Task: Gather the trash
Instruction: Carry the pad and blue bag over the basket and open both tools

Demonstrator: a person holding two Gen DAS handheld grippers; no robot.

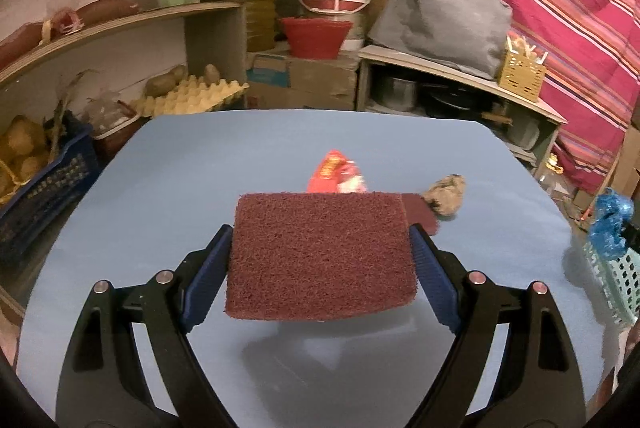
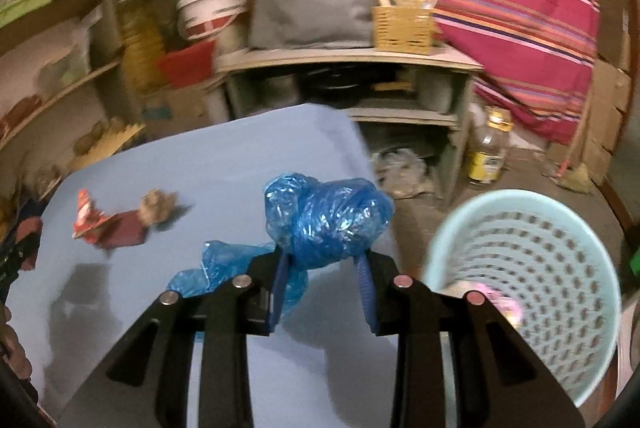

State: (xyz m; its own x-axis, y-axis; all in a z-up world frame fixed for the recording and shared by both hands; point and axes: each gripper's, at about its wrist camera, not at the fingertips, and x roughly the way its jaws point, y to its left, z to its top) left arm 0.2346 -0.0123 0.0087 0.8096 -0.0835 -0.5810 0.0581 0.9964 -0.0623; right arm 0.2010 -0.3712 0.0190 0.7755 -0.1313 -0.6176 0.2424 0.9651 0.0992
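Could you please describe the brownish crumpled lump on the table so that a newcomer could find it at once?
Start at the blue table. Near its middle lie a red wrapper and, just right of it, the paper ball. It is the only dull, tan, crumpled thing there.

Crumpled blue plastic bag (image 2: 326,214) beside perforated basket (image 2: 532,268).

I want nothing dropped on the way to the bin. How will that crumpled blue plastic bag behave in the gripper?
The blue plastic bag looks thin and floppy: a loose tail hangs left of the right gripper. It is probably very light and compressible, since it bulges above the pads. Its glossy film may slip.
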